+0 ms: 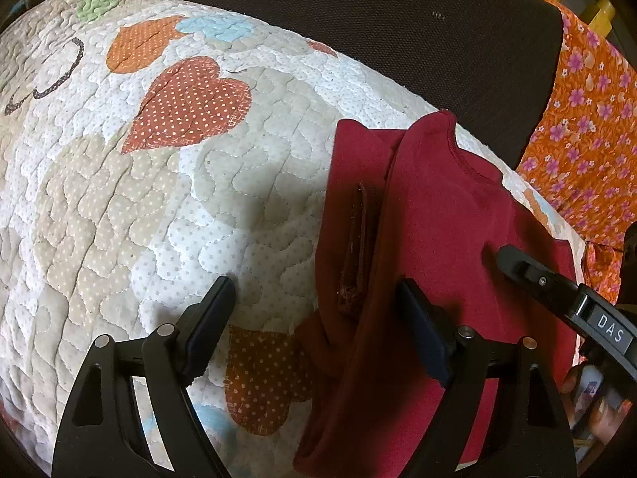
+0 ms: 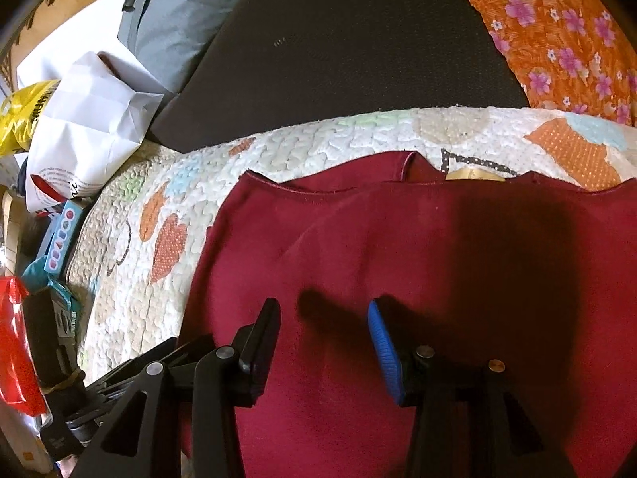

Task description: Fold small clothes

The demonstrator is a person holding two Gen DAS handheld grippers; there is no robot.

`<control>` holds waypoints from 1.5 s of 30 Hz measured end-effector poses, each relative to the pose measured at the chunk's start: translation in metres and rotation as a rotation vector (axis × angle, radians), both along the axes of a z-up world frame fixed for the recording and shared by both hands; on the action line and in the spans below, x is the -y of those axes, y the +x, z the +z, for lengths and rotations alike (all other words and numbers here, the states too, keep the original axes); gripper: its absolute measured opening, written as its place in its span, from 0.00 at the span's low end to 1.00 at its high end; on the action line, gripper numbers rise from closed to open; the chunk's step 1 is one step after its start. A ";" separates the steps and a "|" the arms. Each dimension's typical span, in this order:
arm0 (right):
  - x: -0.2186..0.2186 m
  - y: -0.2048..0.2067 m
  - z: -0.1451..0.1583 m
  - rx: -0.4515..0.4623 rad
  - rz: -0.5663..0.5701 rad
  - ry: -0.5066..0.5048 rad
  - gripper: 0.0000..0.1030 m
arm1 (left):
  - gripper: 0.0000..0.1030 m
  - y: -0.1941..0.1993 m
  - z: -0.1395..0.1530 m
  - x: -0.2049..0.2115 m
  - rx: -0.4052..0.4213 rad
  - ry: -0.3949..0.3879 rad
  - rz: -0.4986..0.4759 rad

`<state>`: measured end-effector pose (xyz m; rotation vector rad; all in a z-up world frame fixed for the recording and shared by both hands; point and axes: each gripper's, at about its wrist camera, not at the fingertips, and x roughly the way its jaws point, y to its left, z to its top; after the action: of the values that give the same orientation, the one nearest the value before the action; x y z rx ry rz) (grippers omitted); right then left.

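In the left wrist view, a quilted bedspread [image 1: 167,207] fills the left and middle: white and beige stippled patches with polka-dot hearts sewn on, a rust-red one [image 1: 187,107] toward the far side and an orange one [image 1: 139,44] beyond it. A dark fabric panel [image 1: 398,28] runs along the far edge of the quilt. The left gripper [image 1: 318,318] hangs above the quilt with its fingers wide apart and nothing between the pads; its left finger is over bare quilt, its right finger over the left edge of the garment. The dark red garment [image 1: 438,215] lies flat on the right part of the quilt, its left side folded inward, neckline toward the far side. To its right, one finger of the right gripper [image 1: 517,263] reaches in over the cloth, and an orange flowered fabric [image 1: 589,119] lies at the far right.

In the right wrist view, clutter sits left of the bed: a yellow bag [image 2: 20,115], a white paper bag [image 2: 87,131], a red plastic bag [image 2: 16,342] and small boxes. The right gripper's fingers stand partly apart above the garment's middle, clamping nothing.
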<state>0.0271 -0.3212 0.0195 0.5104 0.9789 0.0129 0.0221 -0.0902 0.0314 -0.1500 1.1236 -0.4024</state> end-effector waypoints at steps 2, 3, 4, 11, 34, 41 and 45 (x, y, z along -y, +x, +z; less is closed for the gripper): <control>-0.001 0.000 0.000 0.002 0.004 -0.002 0.43 | 0.81 0.000 0.000 -0.001 -0.002 0.000 -0.001; -0.001 -0.001 0.001 0.003 0.004 0.003 0.43 | 0.81 0.001 0.001 -0.001 -0.003 0.002 -0.001; -0.001 -0.001 0.002 0.005 0.004 0.012 0.43 | 0.81 0.002 0.002 -0.003 0.000 0.003 0.007; -0.003 0.000 0.000 0.004 0.007 0.016 0.43 | 0.83 0.008 0.001 -0.006 0.011 0.006 0.024; -0.022 0.039 0.044 0.053 0.103 0.160 0.59 | 0.26 -0.024 0.041 0.031 0.174 -0.267 -0.260; -0.059 0.067 0.045 -0.045 0.214 0.017 0.61 | 0.26 -0.024 0.038 0.038 0.178 -0.233 -0.245; -0.085 0.086 0.042 -0.122 0.327 -0.128 0.61 | 0.26 -0.023 0.037 0.041 0.173 -0.226 -0.232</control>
<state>0.1127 -0.2362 0.0620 0.2316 1.1661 0.2134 -0.0011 -0.1314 0.0683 -0.1801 0.9259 -0.7359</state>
